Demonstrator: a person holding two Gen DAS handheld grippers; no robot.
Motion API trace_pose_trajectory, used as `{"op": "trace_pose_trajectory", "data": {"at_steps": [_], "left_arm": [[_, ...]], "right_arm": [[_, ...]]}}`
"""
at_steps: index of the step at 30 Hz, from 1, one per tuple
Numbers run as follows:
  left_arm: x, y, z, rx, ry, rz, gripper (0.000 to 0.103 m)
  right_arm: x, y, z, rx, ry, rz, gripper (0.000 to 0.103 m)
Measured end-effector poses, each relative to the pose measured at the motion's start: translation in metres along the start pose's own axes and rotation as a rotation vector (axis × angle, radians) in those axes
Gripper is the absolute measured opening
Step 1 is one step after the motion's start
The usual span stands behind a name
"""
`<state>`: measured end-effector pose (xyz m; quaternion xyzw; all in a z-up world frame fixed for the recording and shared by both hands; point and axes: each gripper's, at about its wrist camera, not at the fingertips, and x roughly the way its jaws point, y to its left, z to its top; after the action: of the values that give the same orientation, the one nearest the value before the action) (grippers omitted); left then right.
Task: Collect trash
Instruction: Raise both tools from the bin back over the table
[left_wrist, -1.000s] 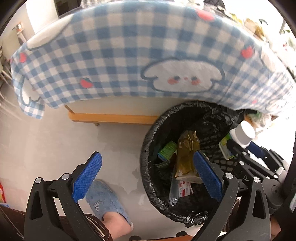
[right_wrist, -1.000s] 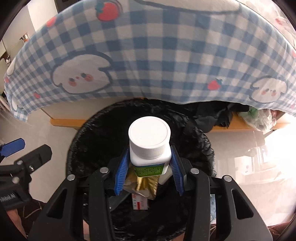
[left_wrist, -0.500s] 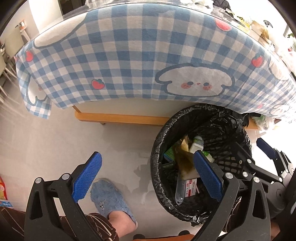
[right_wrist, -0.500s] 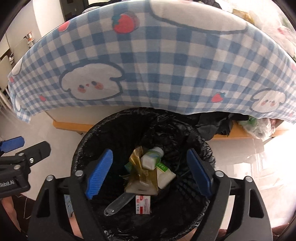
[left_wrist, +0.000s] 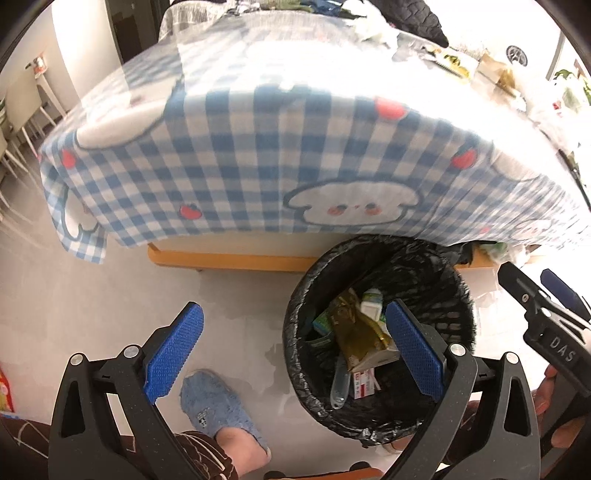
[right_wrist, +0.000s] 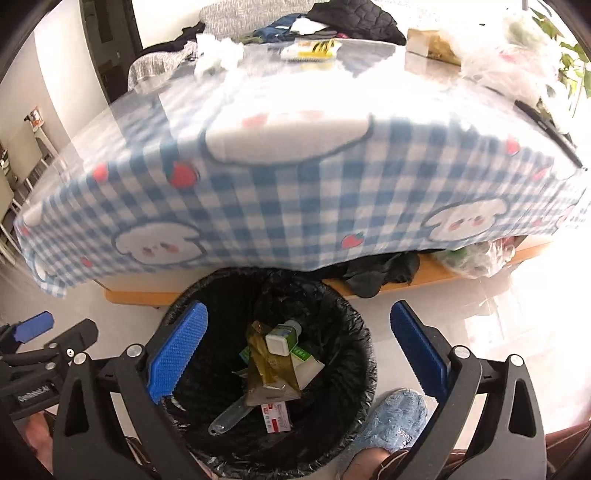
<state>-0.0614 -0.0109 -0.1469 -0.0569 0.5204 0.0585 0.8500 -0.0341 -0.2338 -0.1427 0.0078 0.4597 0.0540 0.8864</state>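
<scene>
Right gripper (right_wrist: 299, 347): jaws opening wide, nothing between the pads. A second ago these jaws pinched a white pill bottle by the body, directly over the bin; the bottle (right_wrist: 282, 338) now lies on its side inside the bin (right_wrist: 354, 325), below and between the spread blue fingers, resting on top of the other rubbish. Drop made; that piece of trash counts as collected.

Left gripper (left_wrist: 295, 347): spread wide and empty, as it was a second ago. Bin sits under its right finger (left_wrist: 413, 349); bare floor under the left one. In its view the table now shows its top, where before only the hanging cloth showed, so both cameras read as higher. Judgement: hands pulling away from the bin, likely to fetch the next item.

Materials and shapes:
- Bin round, dark mesh wall, lined with a crinkled glossy black bag folded over the rim.
- Bottle: smooth white plastic, ribbed screw cap, green label.
- Under it, a crumpled gold foil wrapper (right_wrist: 269, 373), a clear plastic scoop (right_wrist: 229, 419), a small red-and-white carton (right_wrist: 277, 417), green-and-white packaging.
- Tablecloth (right_wrist: 295, 206) beyond the fingers: soft blue-white check, cartoon faces, strawberries, under a clear cover.
- More clutter on the tabletop well beyond the tongs, blurred: tissues, wrappers, clothing.
- Fuzzy blue slipper (left_wrist: 218, 410) near the left tongs' left finger.
</scene>
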Motion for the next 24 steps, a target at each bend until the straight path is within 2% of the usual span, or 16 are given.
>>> {"op": "trace_pose_trajectory", "data": {"at_steps": [4,11,24], "left_arm": [[-0.017,-0.006,0.008,0.016,-0.022,-0.008,0.097],[-0.028,-0.013,0.027,0.025,-0.030,-0.005,0.097],[-0.027,-0.044,0.112,0.051,-0.068,-0.006,0.097]], "right_arm": [[-0.024,-0.001,0.015,-0.023,-0.045,-0.026,0.095],[-0.046,-0.006,0.049,-0.002,-0.061,-0.019,0.095],[-0.037,-0.010,0.132,-0.020,-0.108,-0.036,0.095]]}}
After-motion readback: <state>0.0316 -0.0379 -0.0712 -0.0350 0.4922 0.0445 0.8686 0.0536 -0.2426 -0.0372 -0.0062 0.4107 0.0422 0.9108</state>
